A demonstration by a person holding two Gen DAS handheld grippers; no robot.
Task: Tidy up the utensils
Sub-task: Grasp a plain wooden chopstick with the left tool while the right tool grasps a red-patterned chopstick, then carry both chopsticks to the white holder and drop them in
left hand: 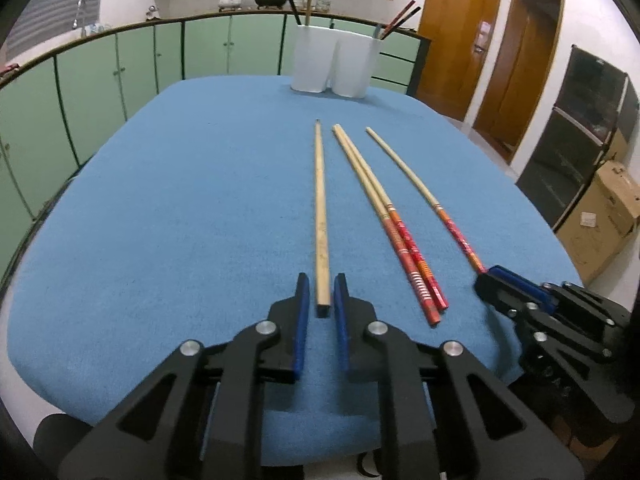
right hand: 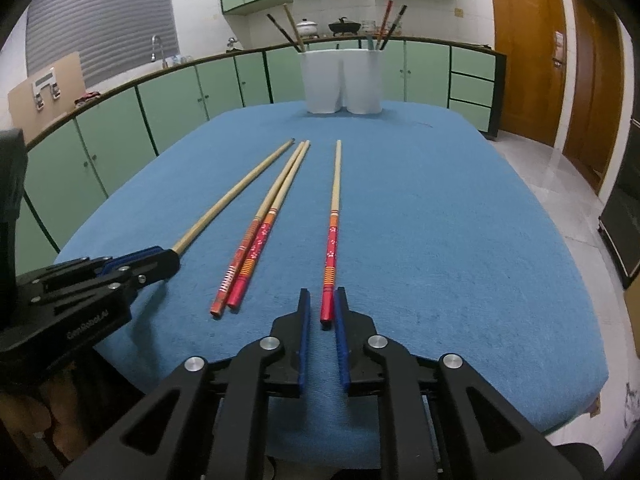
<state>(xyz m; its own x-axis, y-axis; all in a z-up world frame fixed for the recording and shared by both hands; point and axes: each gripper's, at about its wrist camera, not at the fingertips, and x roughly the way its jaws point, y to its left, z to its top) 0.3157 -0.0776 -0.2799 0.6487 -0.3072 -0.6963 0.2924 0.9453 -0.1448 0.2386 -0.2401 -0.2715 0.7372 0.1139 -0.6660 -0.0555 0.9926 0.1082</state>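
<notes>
the left gripper (left hand: 320, 294) is clenched on the near end of the plain wooden chopstick (left hand: 321, 216), which lies flat on the blue table (left hand: 180, 200). the right gripper (right hand: 322, 306) straddles the red end of a single painted chopstick (right hand: 333, 236); one pad seems to touch it while the other stands clear, so the stick looks released rather than grasped. between them lies a pair of painted chopsticks (right hand: 256, 240), side by side and untouched. at the far edge stands the white 2-cup holder (right hand: 342, 80), with a few chopsticks already upright in each cup. by this look the sorting is partly done: 4 sticks remain on the table, none yet lifted
</notes>
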